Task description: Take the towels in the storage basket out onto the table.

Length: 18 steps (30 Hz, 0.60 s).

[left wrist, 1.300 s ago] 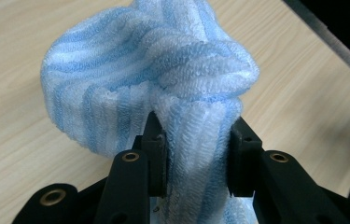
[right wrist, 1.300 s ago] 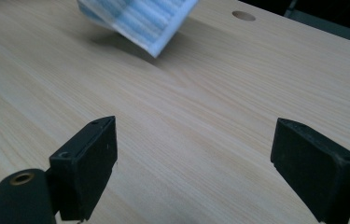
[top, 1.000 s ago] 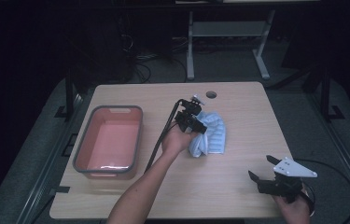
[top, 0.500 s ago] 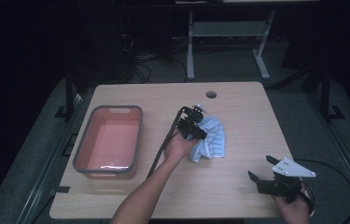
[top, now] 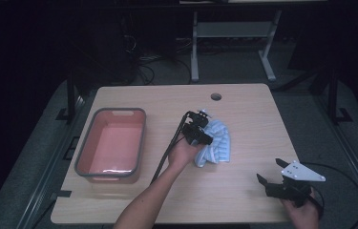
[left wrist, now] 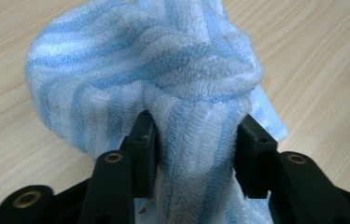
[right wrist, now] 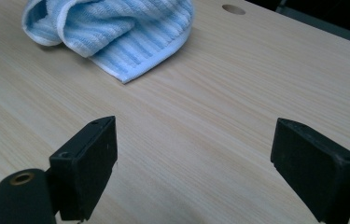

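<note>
- Near the middle of the wooden table [top: 243, 102], the blue-and-white striped towel [top: 217, 145] lay bunched in a loose heap, a little to the person's right of centre.
- From the left gripper view, the left gripper [left wrist: 196, 140] had its two black jaws pressed in on a gathered fold of the towel [left wrist: 163, 70], with terry cloth filling the whole gap between them.
- Above the pinch, the cloth bulged out into a rounded, twisted lump, and bare tabletop showed on both sides of it.
- Seen from the high view, the left gripper [top: 204, 137] sat at the towel's left edge, with the left hand [top: 182, 151] behind it and its black cable trailing back toward the near table edge.
- At the near right corner of the table, the right gripper [top: 268, 183] was held in the right hand [top: 303, 210], well apart from the towel, with its grey three-cornered plate on top.
- From the right gripper view, the right gripper [right wrist: 196, 154] had its jaws spread wide with nothing between them but bare wood.
- Farther along that view, the towel [right wrist: 112, 28] lay folded over itself on the tabletop, one hemmed corner pointing toward the camera.
- On the left part of the table stood a pink tub [top: 85, 157] with a grey rim, well apart from the towel.
- Near the far edge, a round cable hole [top: 216, 97] was cut in the tabletop, beyond the towel.
</note>
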### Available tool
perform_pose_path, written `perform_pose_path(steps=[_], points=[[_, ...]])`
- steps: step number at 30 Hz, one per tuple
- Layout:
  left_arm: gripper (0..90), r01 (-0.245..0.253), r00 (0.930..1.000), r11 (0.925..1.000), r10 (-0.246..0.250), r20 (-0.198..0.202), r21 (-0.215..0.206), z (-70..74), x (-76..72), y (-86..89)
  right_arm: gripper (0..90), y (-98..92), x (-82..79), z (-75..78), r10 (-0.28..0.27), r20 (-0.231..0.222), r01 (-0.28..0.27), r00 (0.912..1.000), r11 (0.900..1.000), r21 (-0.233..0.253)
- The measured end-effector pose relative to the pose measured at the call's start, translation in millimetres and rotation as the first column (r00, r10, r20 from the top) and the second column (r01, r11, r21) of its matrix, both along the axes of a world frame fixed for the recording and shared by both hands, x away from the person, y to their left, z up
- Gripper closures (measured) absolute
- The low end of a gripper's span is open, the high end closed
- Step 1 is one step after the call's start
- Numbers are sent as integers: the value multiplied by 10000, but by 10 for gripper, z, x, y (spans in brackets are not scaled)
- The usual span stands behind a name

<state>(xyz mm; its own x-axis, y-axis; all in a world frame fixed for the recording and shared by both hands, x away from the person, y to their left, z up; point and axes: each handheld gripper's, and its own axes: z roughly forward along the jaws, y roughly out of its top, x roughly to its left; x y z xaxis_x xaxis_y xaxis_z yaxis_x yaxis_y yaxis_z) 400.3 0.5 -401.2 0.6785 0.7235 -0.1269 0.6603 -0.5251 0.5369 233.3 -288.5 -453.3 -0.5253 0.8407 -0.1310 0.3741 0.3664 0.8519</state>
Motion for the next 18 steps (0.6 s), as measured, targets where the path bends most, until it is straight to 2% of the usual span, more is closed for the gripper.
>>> perform_pose_path(steps=[6,7,10,12,15,18], points=[[412,107,9999,9996,-106,56,-251,41,-53,22,142,-15,-7,-4,-98,24,98,9999,10000,20],[395,124,9999,9994,-123,51,-328,43,-67,28,142,-18,-10,0,-91,-96,93,9999,9998,147],[348,128,9998,9986,-122,130,-519,55,-108,71,142,-27,-20,8,-151,29,151,9999,9999,33],[332,102,9999,9972,-93,119,-747,69,-127,111,141,-30,-22,10,-133,19,133,9999,9999,51],[310,291,9994,9963,-274,222,-804,108,-148,175,142,-18,-19,25,-161,28,161,9999,9998,96],[305,218,9994,9938,-186,297,-1092,142,-185,233,142,-5,-24,37,-127,99,127,9999,9999,-24]])
